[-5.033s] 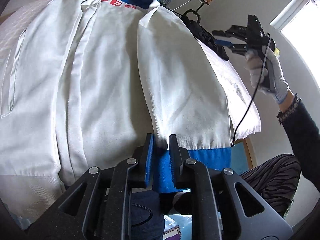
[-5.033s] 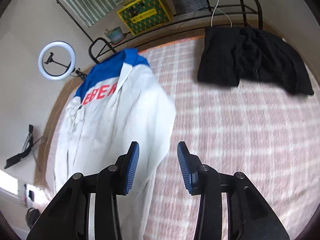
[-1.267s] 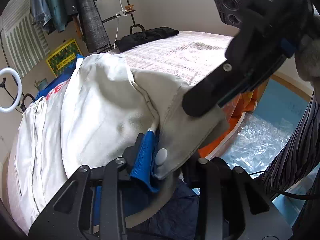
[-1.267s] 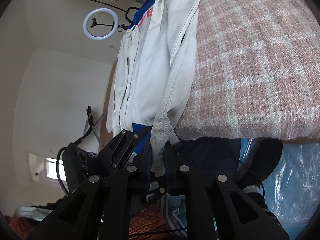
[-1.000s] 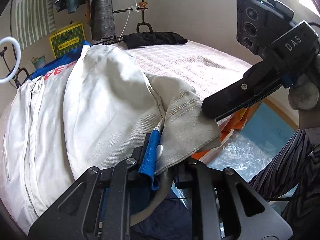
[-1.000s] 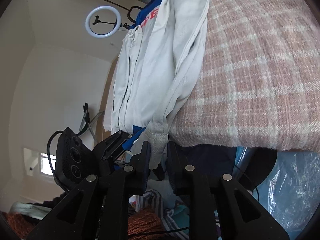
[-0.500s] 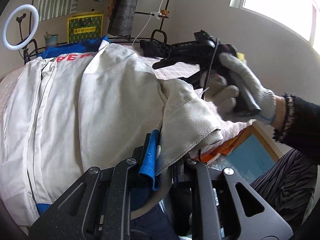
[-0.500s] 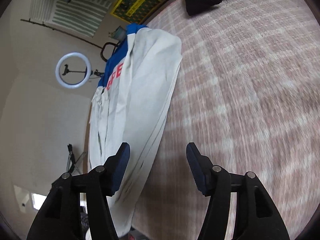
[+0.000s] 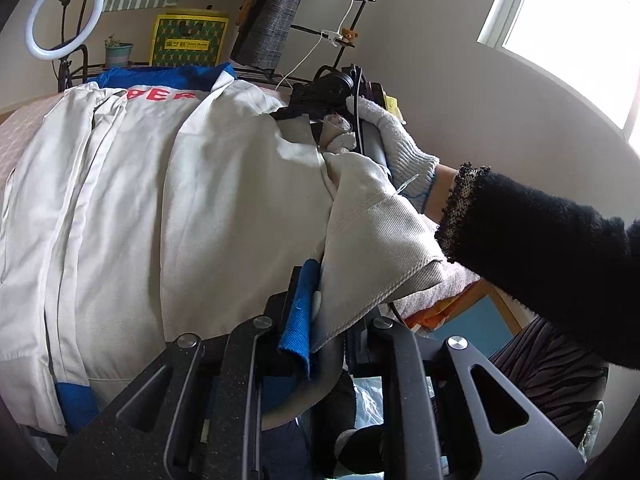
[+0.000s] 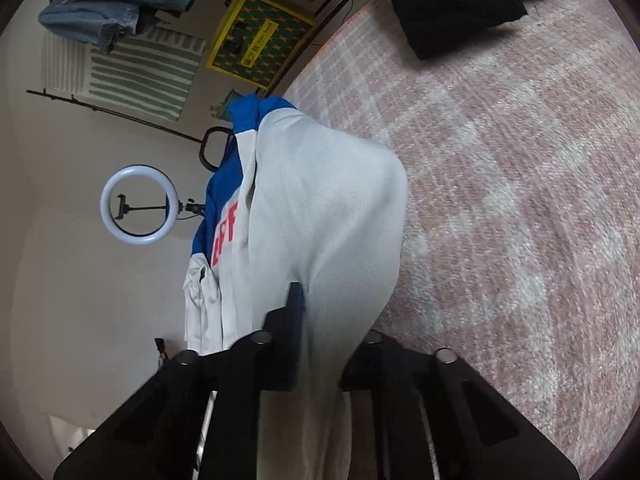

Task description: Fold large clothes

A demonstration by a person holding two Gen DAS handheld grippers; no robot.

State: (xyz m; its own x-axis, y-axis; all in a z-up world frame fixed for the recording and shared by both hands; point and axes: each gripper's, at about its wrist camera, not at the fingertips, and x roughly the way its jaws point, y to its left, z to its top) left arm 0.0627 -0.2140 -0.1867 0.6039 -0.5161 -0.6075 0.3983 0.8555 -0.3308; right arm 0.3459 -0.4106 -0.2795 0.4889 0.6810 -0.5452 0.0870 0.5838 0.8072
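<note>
White jacket (image 9: 192,208) lies along the bed's (image 10: 520,200) left edge; checked cover beside it is bare. Left hand-held gripper (image 9: 320,320) clamps the cuff, right hand-held gripper (image 10: 316,344) clenched on sleeve fabric.

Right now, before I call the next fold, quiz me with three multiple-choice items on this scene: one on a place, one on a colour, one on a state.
1. Where does the black garment lie?
A. on the checked bedcover, away from the jacket
B. on top of the jacket
C. in the left gripper

2. What colour is the lettering on the white jacket?
A. green
B. red
C. yellow

3. How does the left gripper stand?
A. wide open over bare bedcover
B. shut on nothing
C. shut on the jacket's cuff

Key: 1 A, the right wrist view shows it at the far end of the checked bedcover, with bare cover between it and the jacket. 2 B, red letters sit below the blue collar. 3 C, white fabric with a blue lining is pinched between its fingers. The right gripper is also clamped on white fabric.
</note>
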